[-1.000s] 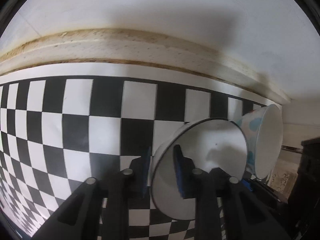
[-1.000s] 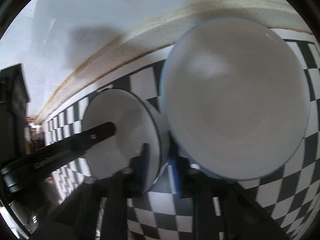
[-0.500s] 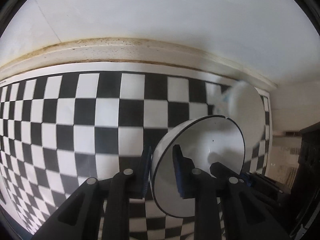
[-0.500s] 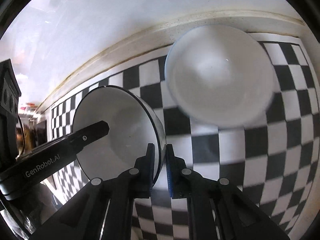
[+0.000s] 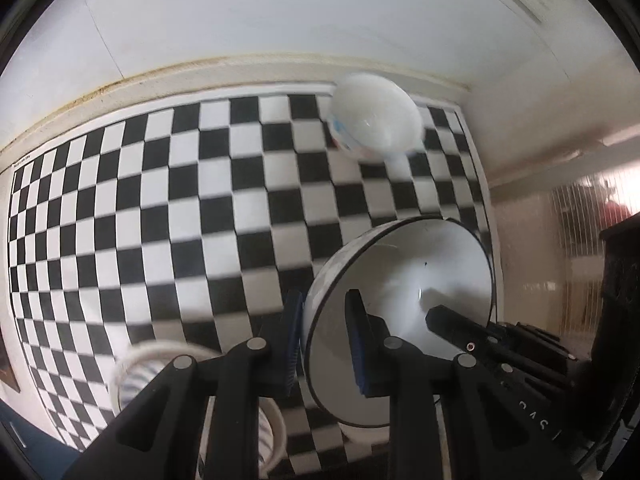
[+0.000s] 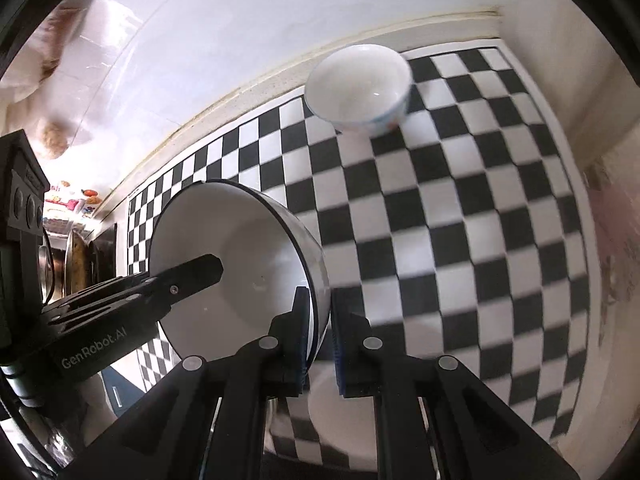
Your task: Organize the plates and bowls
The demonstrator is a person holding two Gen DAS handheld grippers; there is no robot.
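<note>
Two grippers on one black-rimmed white bowl (image 5: 404, 280), held tilted above the checkered mat (image 5: 160, 208). Left gripper (image 5: 326, 336) clamped on the bowl's near rim, one blue pad outside the wall, the other inside. Right gripper (image 6: 318, 328) clamped on the same bowl (image 6: 240, 256) at the opposite rim, wall pinched between its blue pads (image 6: 340, 344). From the right wrist view, left gripper's finger reaching into the bowl's hollow from the left.

Farther back, a smaller white bowl with blue markings (image 5: 374, 120), upright on the mat near its far edge, just before the pale ledge (image 5: 160, 80) under the wall; well apart from the held bowl, also seen at (image 6: 360, 88). Wide bare stretch of checkered squares between the two bowls and out to the left. Mat's right border close beside the held bowl in the left view. Low in that view, a blurred striped white dish (image 5: 136, 376) partly hidden under the left gripper's arms; kind uncertain. Below the right gripper, a blurred white round shape (image 6: 344, 420), unclear.
</note>
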